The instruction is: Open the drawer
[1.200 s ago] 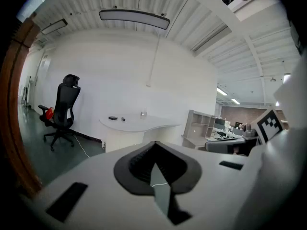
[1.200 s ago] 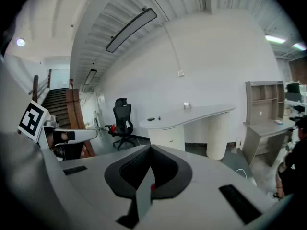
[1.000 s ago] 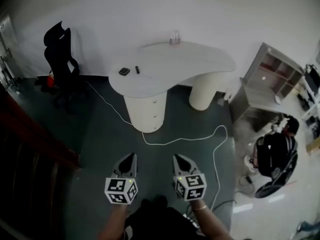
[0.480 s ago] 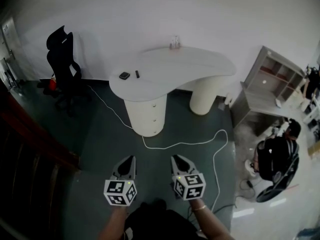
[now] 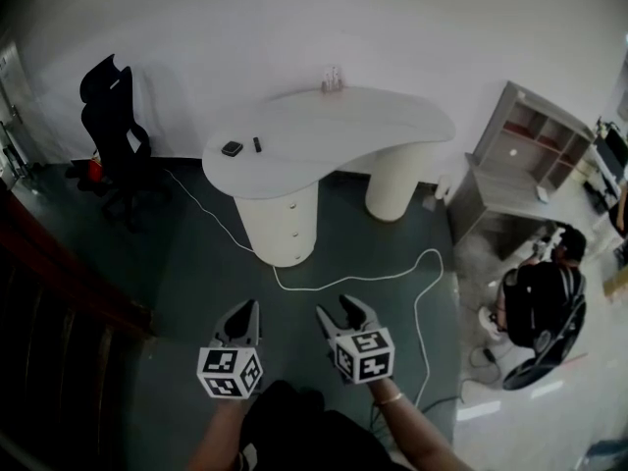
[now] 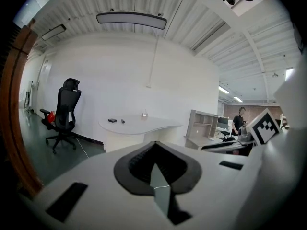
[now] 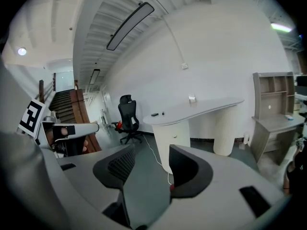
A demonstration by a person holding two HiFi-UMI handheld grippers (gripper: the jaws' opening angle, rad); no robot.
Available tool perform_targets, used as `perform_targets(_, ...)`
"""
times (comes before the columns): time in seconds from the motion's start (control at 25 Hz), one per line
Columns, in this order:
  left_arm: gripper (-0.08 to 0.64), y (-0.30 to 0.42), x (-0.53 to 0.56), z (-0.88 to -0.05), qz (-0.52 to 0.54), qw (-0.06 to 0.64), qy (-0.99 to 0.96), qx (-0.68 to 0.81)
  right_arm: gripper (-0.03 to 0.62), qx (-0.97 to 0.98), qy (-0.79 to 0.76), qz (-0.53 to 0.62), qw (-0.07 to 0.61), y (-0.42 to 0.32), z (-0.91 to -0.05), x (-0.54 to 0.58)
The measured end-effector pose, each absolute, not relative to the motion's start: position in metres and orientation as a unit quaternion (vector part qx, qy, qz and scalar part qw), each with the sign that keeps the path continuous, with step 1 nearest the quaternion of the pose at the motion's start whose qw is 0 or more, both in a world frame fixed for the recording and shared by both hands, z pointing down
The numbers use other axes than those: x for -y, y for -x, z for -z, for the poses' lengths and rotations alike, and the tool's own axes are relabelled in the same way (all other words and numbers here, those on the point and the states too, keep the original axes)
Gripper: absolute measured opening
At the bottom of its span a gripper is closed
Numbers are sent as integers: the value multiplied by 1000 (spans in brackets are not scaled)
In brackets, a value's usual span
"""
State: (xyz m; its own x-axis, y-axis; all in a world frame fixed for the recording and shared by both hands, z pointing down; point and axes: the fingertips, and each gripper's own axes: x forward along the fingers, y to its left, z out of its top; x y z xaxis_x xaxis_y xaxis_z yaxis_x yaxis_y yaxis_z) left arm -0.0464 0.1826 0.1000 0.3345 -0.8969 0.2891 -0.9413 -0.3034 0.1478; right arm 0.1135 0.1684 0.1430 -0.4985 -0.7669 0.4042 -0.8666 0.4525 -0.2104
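Dark floor (image 5: 196, 253), white desk (image 5: 324, 130), drawer pedestal (image 5: 285, 219)

Bright, even illumination was provided by ceiling strip lamps (image 6: 131, 18); strong fisheye curvature and dark vignetted corners were recorded, and the staircase (image 5: 49, 292) was rendered dim.

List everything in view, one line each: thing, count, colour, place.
desk: one, white, against the far wall
drawer pedestal: one, white, under the desk's left end
small items: two, dark, on the desk's left end
office chair: one, black, left of the desk
cable: one, white, on the floor
shelf unit: one, grey, at right
person: one, dark top, lower right
left gripper: one, white, jaws together, empty
right gripper: one, white, jaws just opened, nothing between them
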Motion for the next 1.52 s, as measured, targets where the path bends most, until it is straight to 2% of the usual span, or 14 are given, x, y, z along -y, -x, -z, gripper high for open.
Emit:
perform_targets(0.4, 3, 61, -122, -128, -84, 174, -796, 574, 199, 836, -483, -224, 135, -108, -171, -104)
perform_targets(0.92, 3, 104, 34, -172, -98, 207, -795, 562, 199, 819, -476, -259, 187, -76, -222, 54)
perform_targets(1.24, 3, 112, 94, -210, -113, 226, -797, 549, 199, 804, -478, -280, 217, -54, -277, 122)
perform_targets(1.52, 3, 111, 120, -295, -118, 237, -794, 547, 198, 809, -458, -286, 232, -39, -362, 155)
